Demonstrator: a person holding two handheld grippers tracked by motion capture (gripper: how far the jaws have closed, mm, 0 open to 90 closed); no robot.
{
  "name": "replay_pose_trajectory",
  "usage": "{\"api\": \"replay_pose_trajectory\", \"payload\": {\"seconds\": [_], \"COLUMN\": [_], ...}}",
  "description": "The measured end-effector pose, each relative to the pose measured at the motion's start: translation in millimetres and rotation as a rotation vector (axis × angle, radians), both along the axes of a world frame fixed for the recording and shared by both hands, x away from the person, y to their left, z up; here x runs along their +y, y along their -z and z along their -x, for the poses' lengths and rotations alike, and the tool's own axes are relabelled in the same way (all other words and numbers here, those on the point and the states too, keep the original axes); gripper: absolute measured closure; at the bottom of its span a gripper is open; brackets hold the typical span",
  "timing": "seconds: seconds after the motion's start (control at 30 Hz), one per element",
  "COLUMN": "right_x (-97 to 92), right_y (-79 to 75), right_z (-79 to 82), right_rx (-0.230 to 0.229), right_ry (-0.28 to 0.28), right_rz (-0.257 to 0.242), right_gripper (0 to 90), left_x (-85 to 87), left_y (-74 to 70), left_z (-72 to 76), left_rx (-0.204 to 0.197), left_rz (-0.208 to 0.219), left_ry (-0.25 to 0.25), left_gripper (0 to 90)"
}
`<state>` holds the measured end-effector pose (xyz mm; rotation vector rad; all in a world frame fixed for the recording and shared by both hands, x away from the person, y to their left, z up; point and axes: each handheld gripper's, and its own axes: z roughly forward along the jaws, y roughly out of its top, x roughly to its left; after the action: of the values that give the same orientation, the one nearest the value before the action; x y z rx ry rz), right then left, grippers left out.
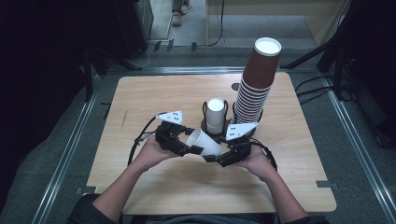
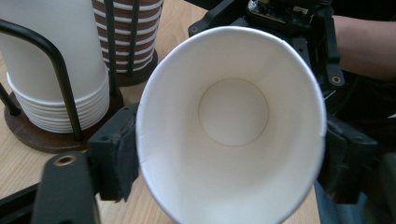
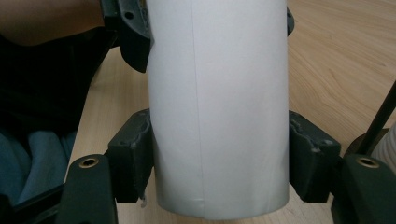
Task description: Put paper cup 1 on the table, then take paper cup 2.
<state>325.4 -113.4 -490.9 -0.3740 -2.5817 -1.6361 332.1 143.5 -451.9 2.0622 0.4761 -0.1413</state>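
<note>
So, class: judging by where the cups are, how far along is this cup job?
Done: a white cup is out of the holder and off the table. In hand: the left gripper pinches its rim, squeezing the mouth oval, and the right gripper clamps its body near the base. Left: where it goes is unclear; the white stack and the tall brown stack remain in the rack.

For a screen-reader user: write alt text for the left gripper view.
A white paper cup, its rim squeezed oval, faces the camera open end first, pinched at the rim between the left gripper's black pads. Behind on the wooden table, a wire-framed holder carries a stack of white cups, beside brown-striped cups.
</note>
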Motion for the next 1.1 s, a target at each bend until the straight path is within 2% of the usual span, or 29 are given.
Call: {"api": "replay_pose_trajectory", "payload": {"seconds": [0.13, 0.2, 0.27, 0.4, 0.53, 0.63, 0.7, 0.77, 0.9, 1.1], "right_x": [0.5, 1.9, 3.1, 3.7, 5.5, 7.7, 7.9, 7.0, 3.1, -6.1], "right_y": [-1.0, -0.8, -0.3, -0.2, 0.3, 0.1, -0.1, -0.3, -0.9, -3.7], "right_z": [0.2, 1.0, 1.0, 1.4, 1.1, 1.4, 1.7, 1.2, 1.5, 1.5], "right_rx": [0.005, 0.023, 0.021, 0.019, 0.024, 0.033, 0.032, 0.022, 0.025, 0.02], "right_ry": [0.0, 0.0, 0.001, 0.002, 0.023, 0.037, 0.041, 0.055, 0.068, 0.121], "right_rz": [0.025, 0.05, 0.064, 0.069, 0.09, 0.11, 0.113, 0.147, 0.182, 0.217], "right_gripper": [33.3, 33.0, 32.6, 32.5, 28.0, 21.9, 20.1, 17.7, 17.5, 19.9], "left_x": [1.9, 1.7, 1.5, 1.8, 1.1, 1.9, 3.5, 7.0, 15.1, 23.3], "left_y": [-0.1, 0.1, 0.0, -0.4, -0.3, -0.3, -1.1, -2.2, -3.6, -3.7], "left_z": [-1.1, -1.0, -0.7, -0.3, 0.4, -0.2, -0.9, -2.0, -4.0, -7.1], "left_rx": [0.02, 0.018, 0.018, 0.017, 0.0, 0.003, 0.001, 0.002, -0.001, -0.005], "left_rz": [0.008, 0.003, -0.001, -0.001, -0.02, -0.027, -0.042, -0.053, -0.084, -0.166], "left_ry": [0.012, 0.02, 0.022, 0.026, 0.022, 0.019, 0.015, 0.003, -0.025, -0.069], "left_gripper": [27.3, 28.7, 29.9, 31.6, 32.0, 32.0, 32.0, 31.7, 31.5, 30.6]}}
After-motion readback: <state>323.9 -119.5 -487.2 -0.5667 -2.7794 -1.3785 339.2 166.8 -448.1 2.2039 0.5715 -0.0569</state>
